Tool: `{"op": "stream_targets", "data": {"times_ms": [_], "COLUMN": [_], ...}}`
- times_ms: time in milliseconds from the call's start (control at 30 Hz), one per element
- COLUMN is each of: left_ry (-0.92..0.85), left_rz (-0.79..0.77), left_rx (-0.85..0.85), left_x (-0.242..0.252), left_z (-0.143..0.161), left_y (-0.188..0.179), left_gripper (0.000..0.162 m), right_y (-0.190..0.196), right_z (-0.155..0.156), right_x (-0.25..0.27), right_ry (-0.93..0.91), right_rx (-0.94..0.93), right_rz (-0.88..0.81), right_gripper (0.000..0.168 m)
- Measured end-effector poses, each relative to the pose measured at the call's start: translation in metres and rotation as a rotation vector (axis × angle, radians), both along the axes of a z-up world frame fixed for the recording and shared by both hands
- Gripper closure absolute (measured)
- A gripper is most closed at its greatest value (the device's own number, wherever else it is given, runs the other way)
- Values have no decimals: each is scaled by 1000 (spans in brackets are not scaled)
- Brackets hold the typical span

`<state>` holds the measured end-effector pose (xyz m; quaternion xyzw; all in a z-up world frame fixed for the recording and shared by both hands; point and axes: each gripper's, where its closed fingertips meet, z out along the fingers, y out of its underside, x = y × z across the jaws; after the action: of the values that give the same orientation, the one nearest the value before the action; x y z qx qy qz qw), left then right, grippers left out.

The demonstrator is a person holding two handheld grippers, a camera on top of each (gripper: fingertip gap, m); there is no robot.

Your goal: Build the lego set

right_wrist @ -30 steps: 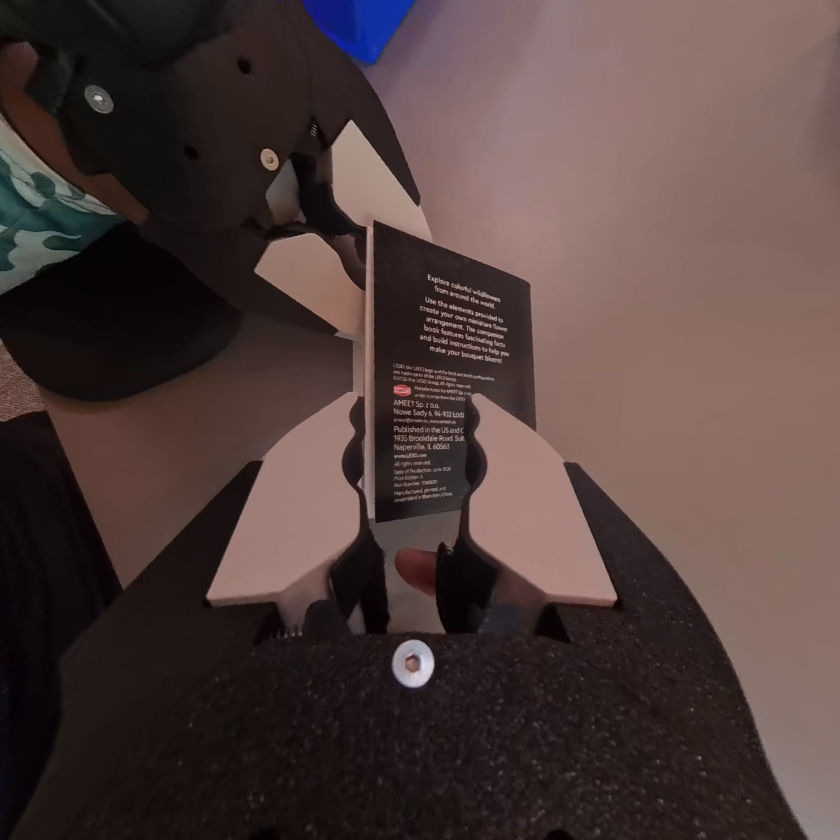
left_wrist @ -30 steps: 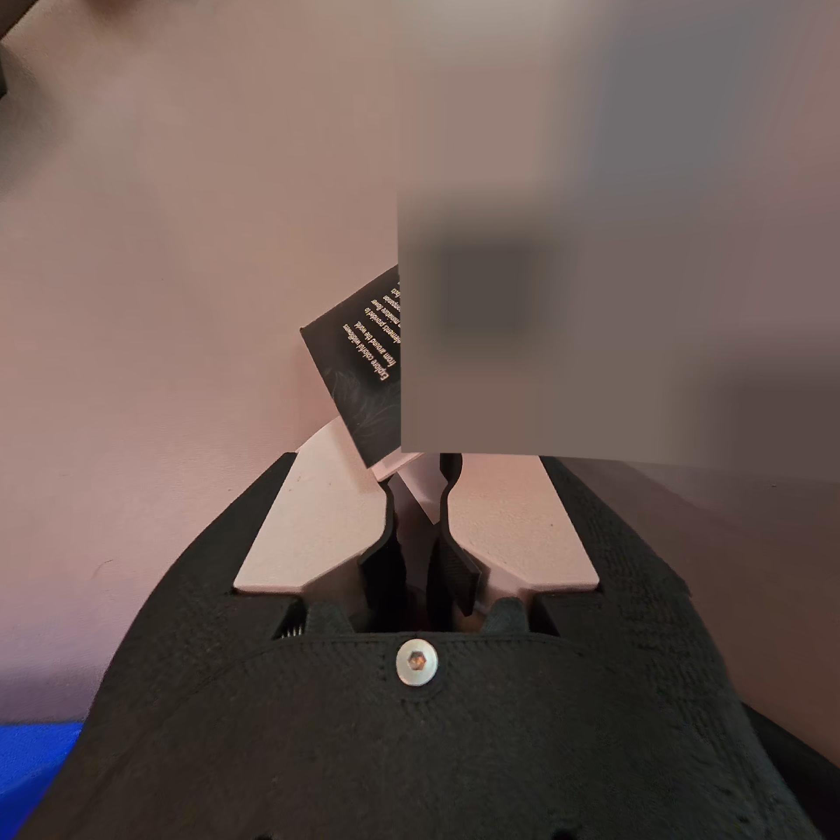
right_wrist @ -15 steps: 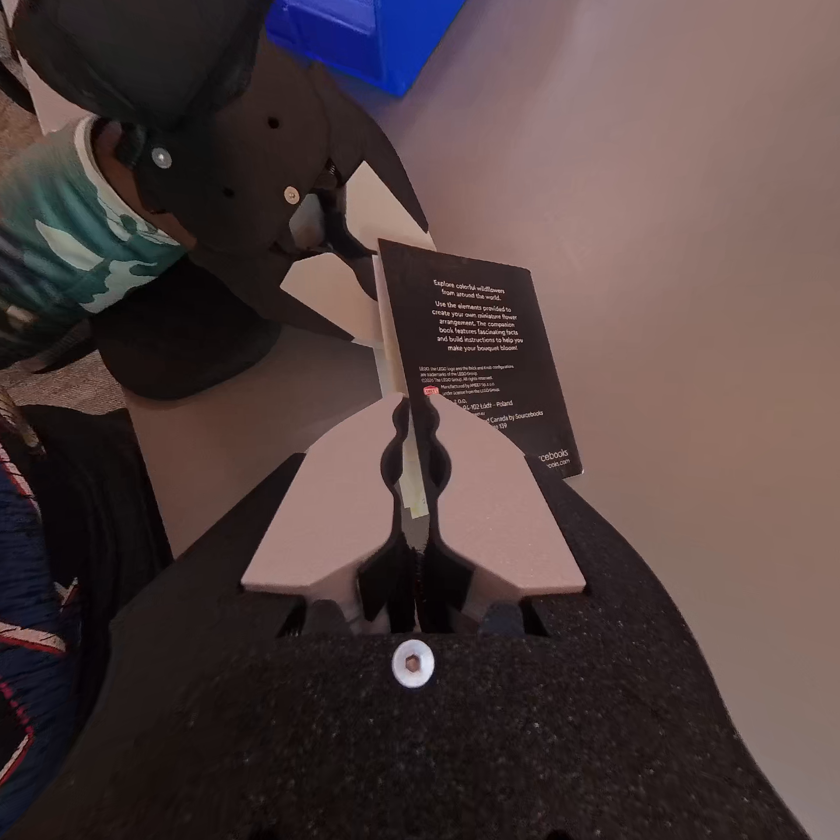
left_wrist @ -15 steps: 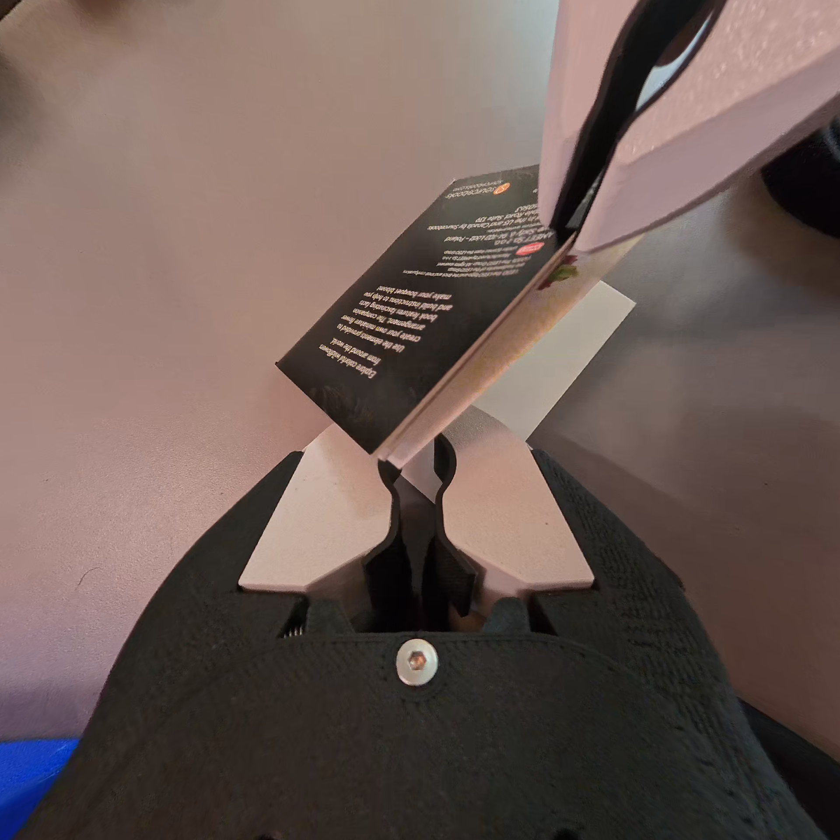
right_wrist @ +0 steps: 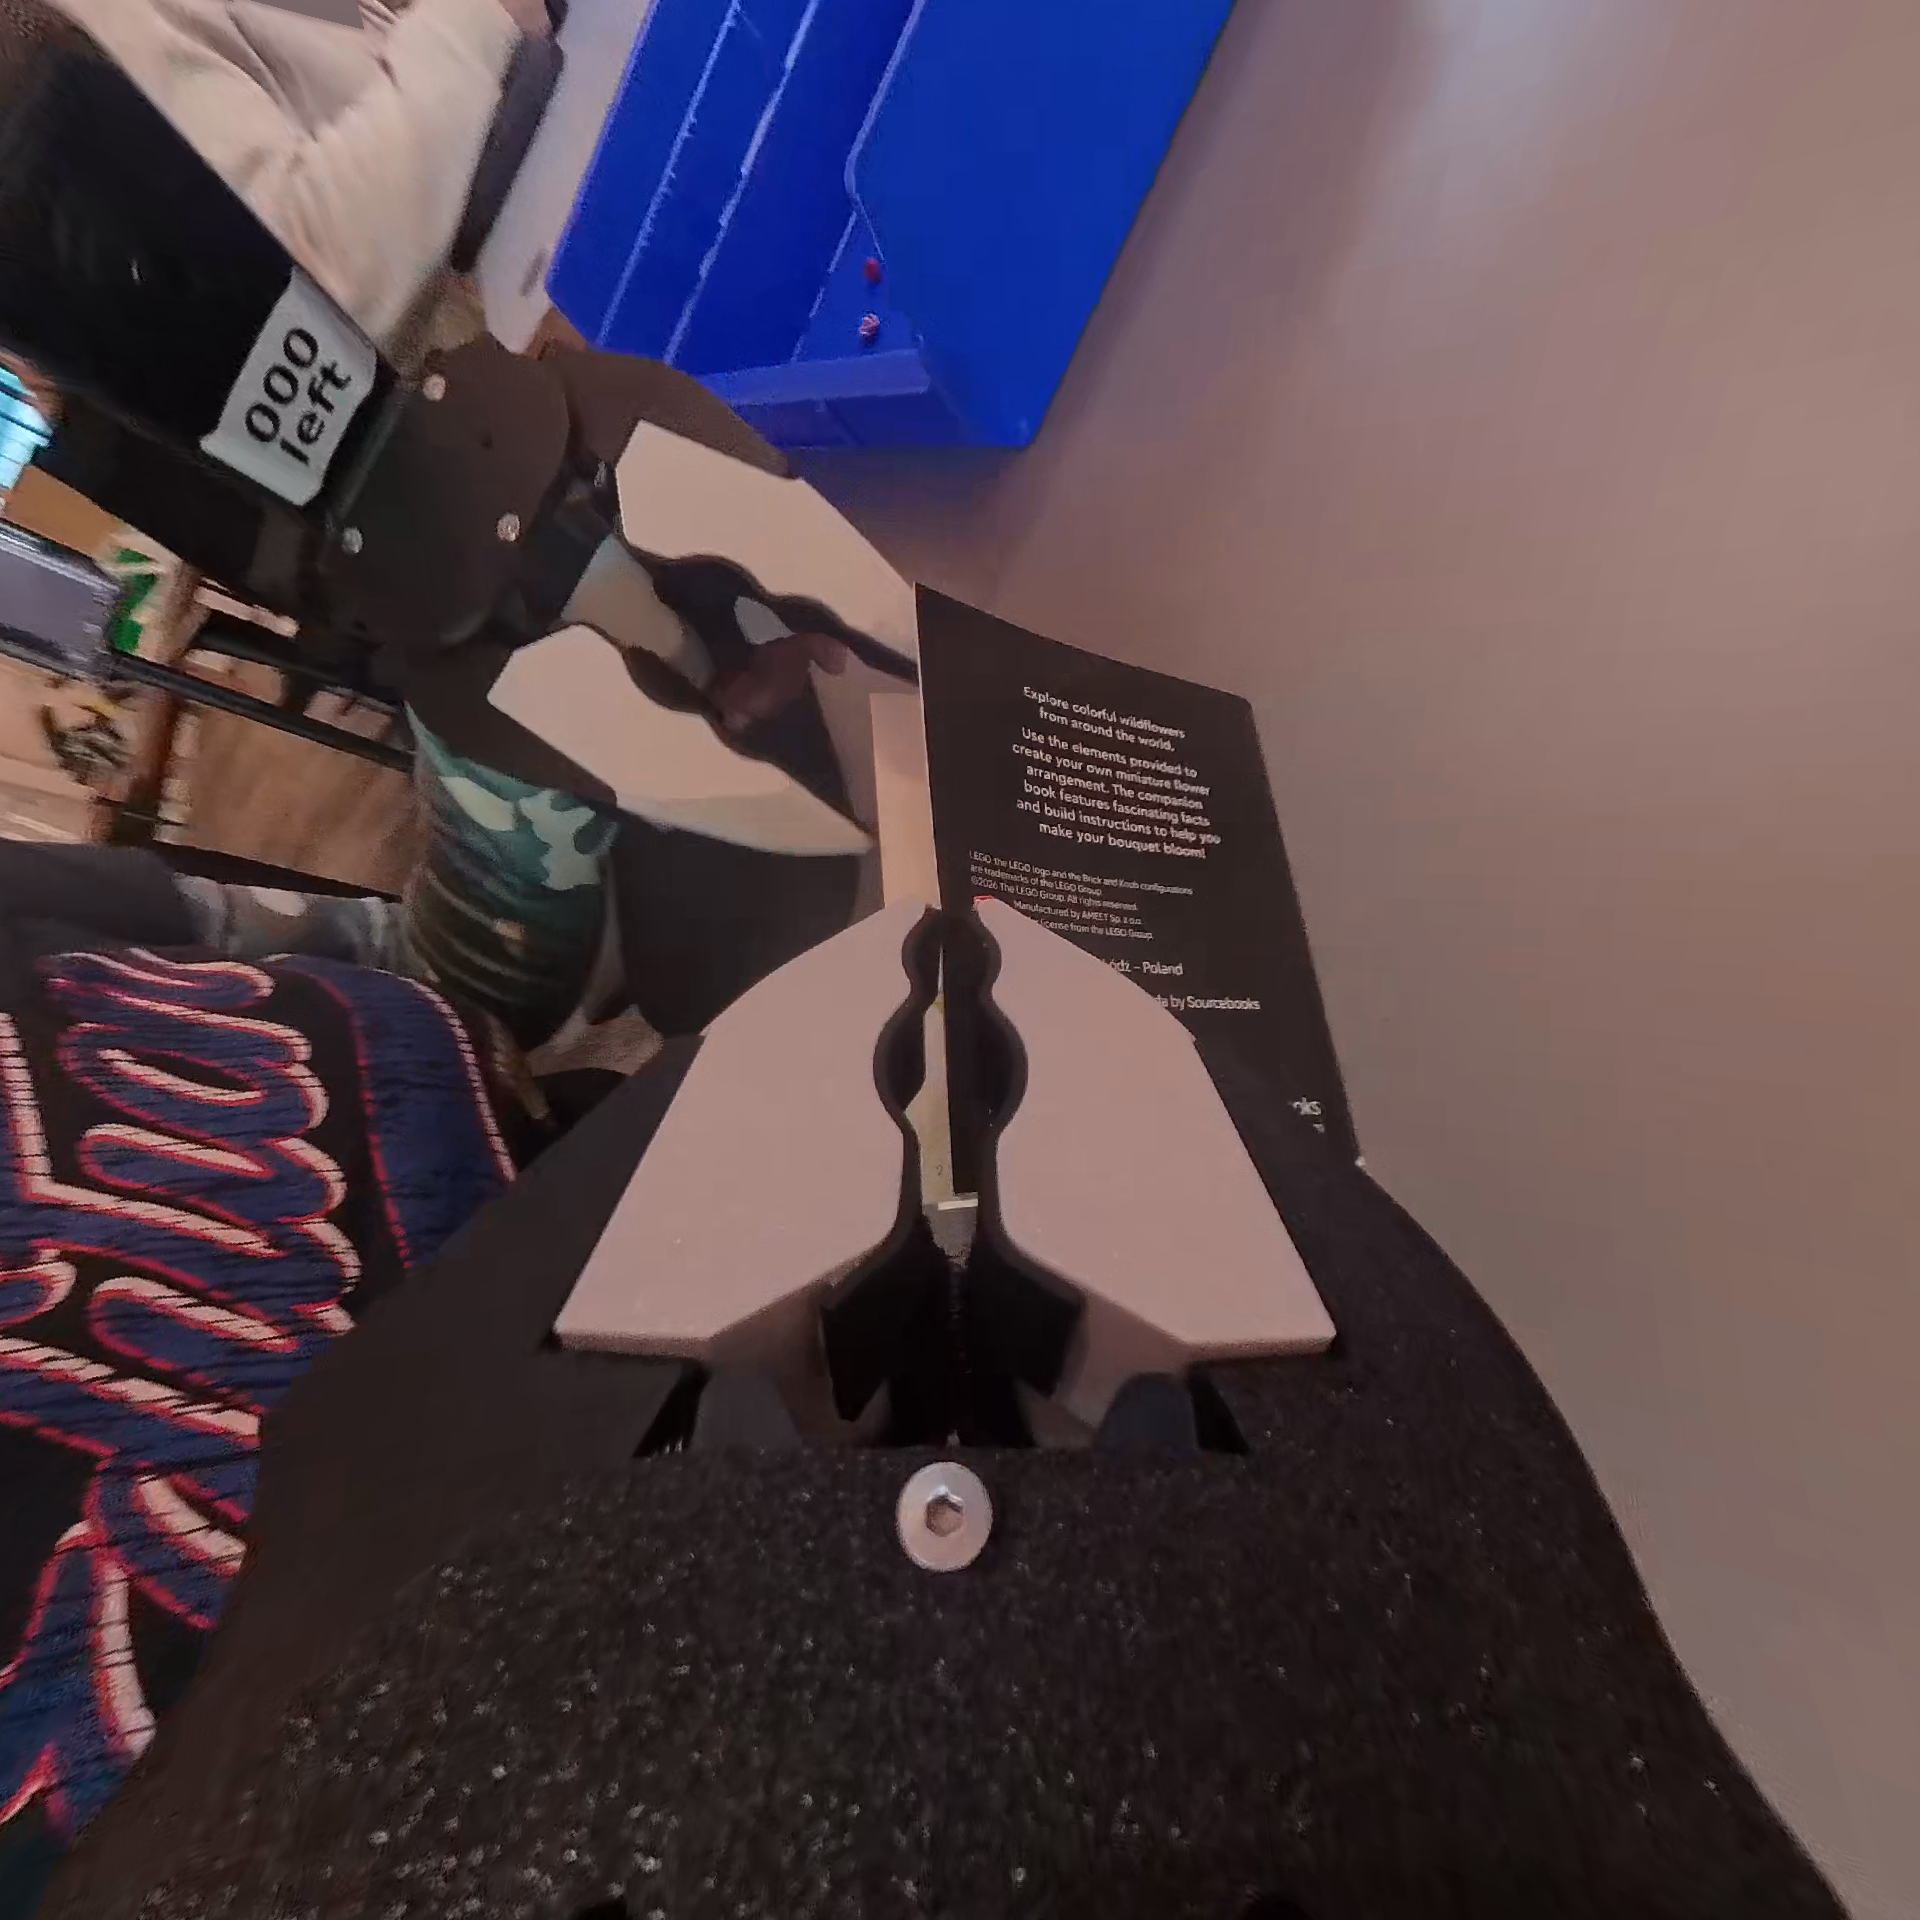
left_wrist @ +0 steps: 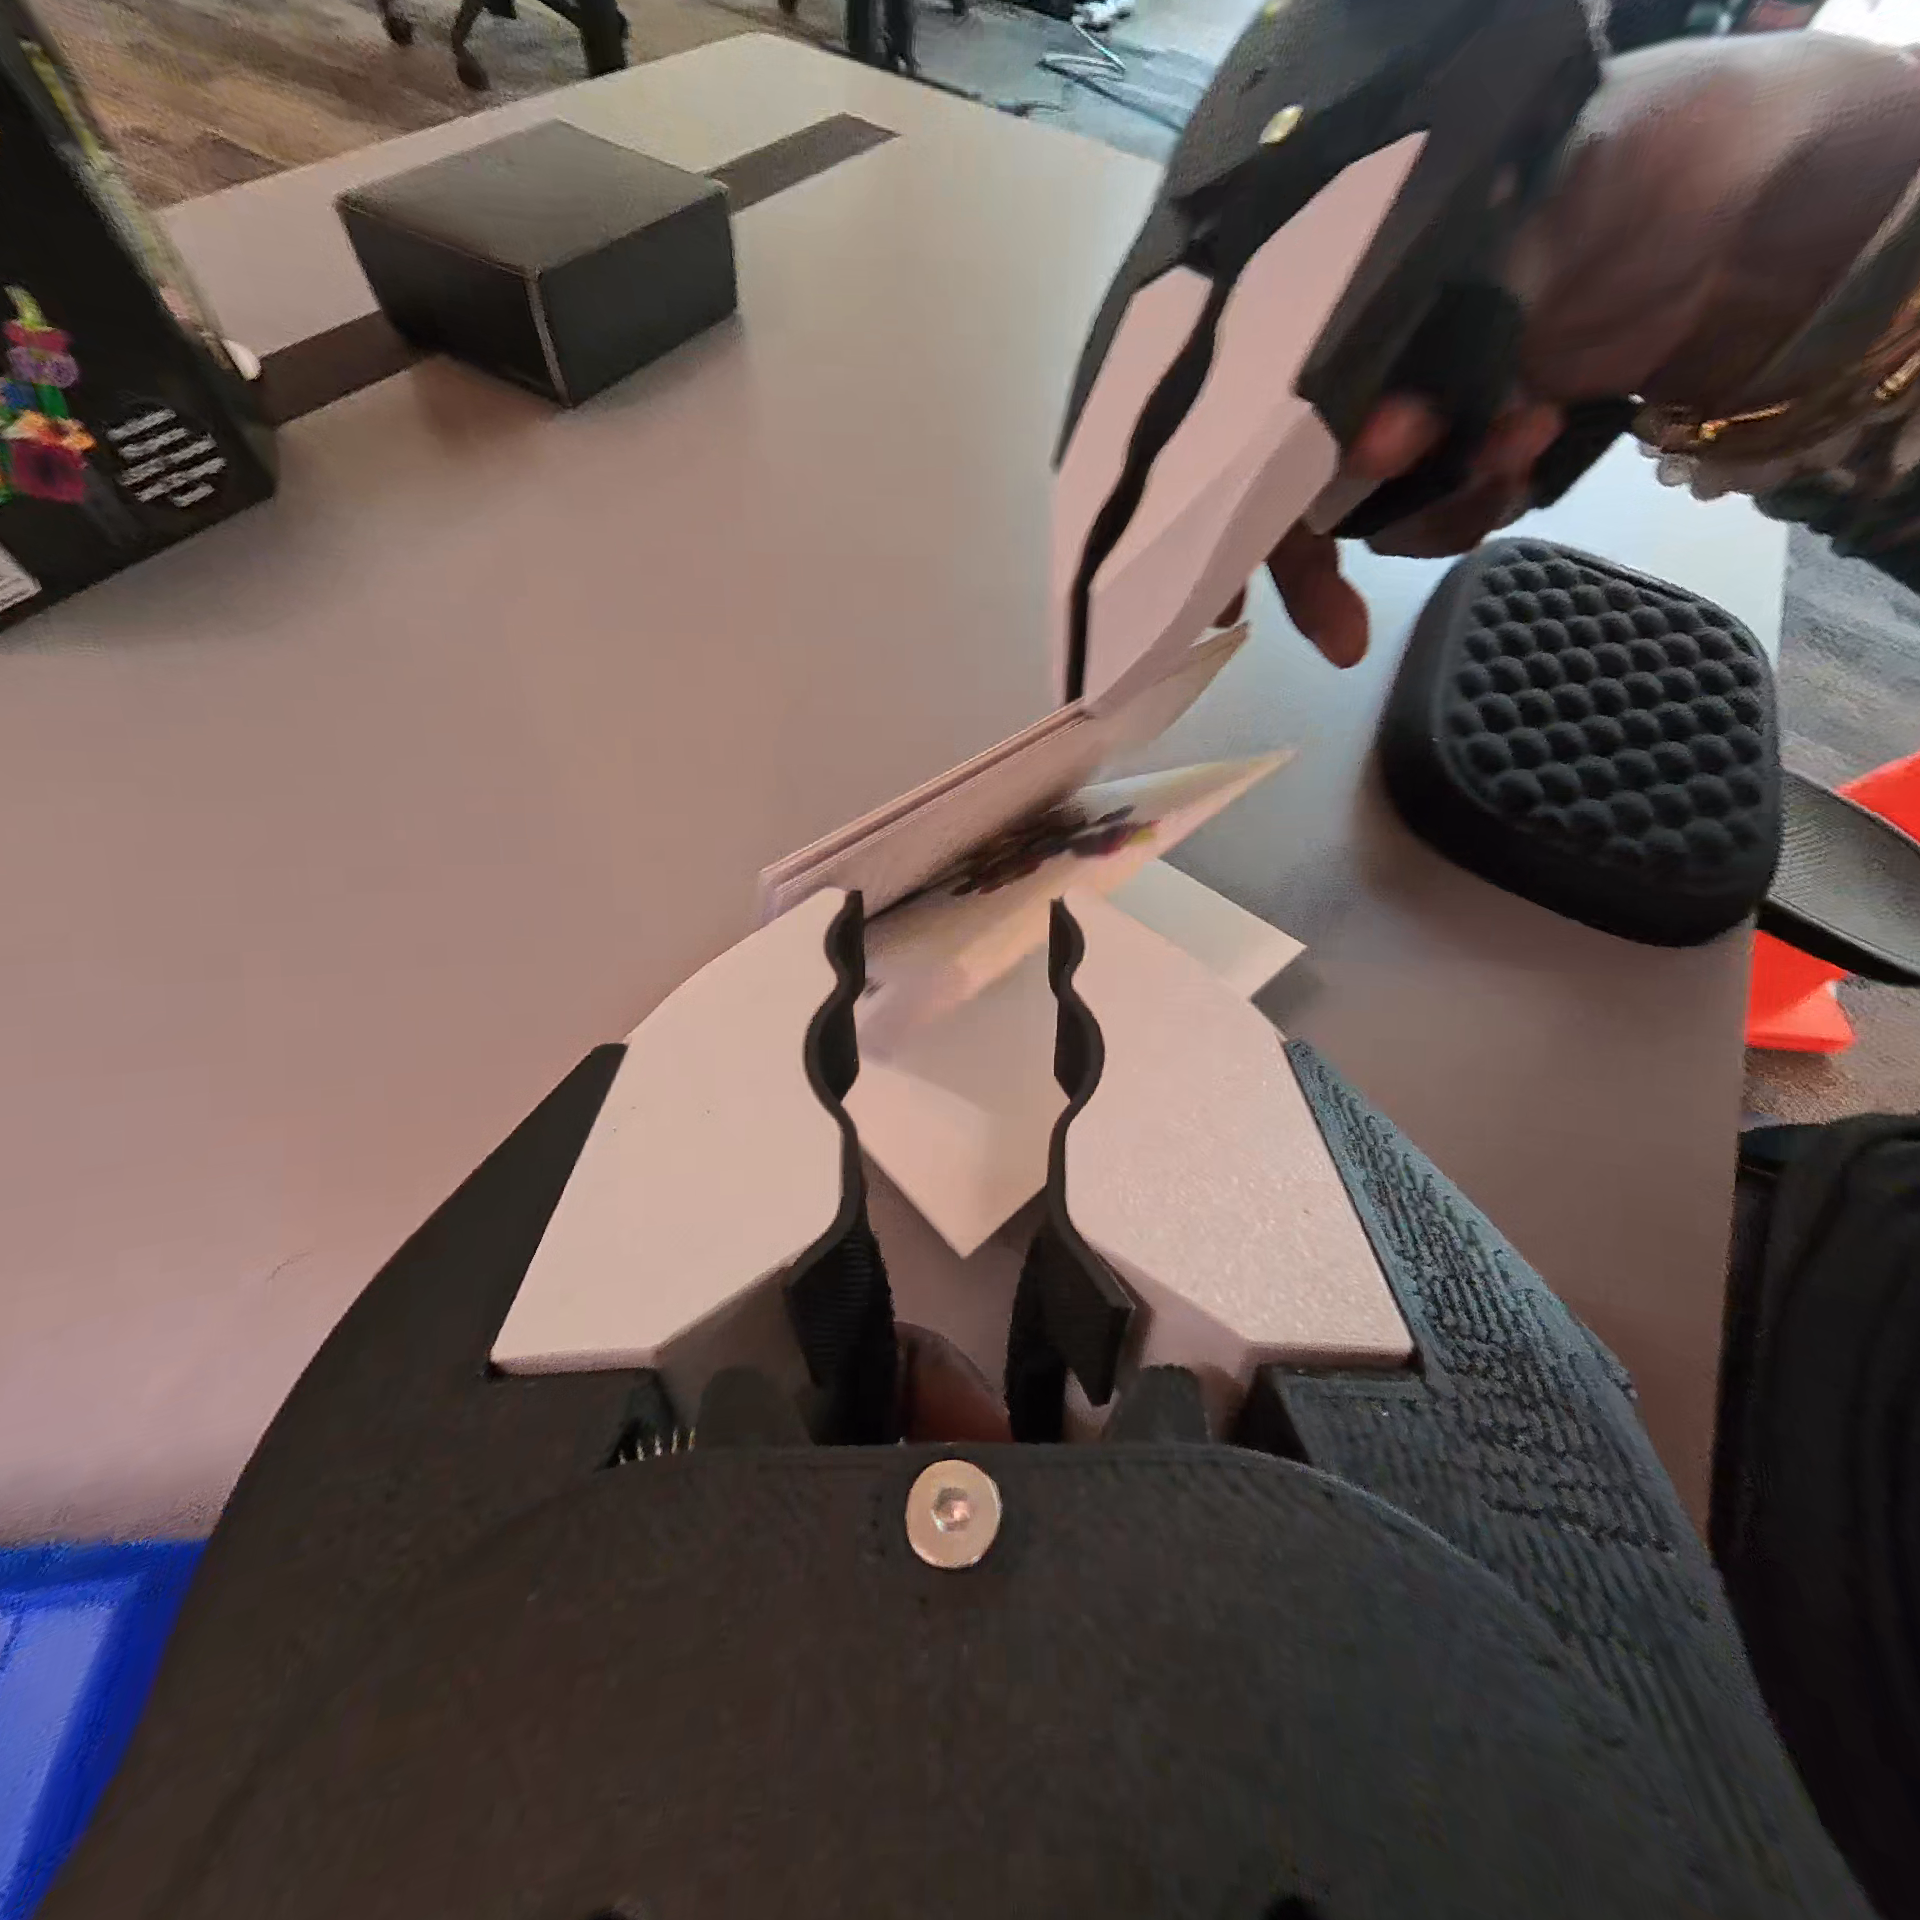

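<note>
Thin glossy booklet (right_wrist: 1122, 831), black back cover, white pages fanned, right gripper (right_wrist: 951, 914) clamped on its edge, left gripper (left_wrist: 951, 914) parted, smooth grey table (left_wrist: 520, 727)

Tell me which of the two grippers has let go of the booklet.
The left gripper: its fingers stand apart with the booklet pages loose between them. The right gripper is clamped on the booklet's edge, fingers nearly together.

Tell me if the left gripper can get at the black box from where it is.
Probably yes: the left gripper is open, and bare table lies before the black box, though booklet pages sit between its jaws.
</note>
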<state>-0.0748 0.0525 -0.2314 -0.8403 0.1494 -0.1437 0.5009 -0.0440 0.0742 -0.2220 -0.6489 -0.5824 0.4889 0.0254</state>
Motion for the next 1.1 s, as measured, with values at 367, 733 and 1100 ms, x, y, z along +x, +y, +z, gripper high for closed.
{"op": "stream_targets", "data": {"times_ms": [367,733,1100], "left_ry": [34,30,96], "left_rz": [47,23,119], "left_rx": [-86,-111,-66], "left_x": [0,5,-19], "left_z": [-11,-23,0], "left_y": [-7,-11,-33], "left_gripper": [127,127,127], "right_y": [-13,-22,-31], "right_z": [4,7,5], "right_x": [2,1,0], "right_ry": [-29,-42,-47], "right_rx": [-407,-544,-488], "right_rz": [28,56,64], "right_gripper": [164,163,163]}}
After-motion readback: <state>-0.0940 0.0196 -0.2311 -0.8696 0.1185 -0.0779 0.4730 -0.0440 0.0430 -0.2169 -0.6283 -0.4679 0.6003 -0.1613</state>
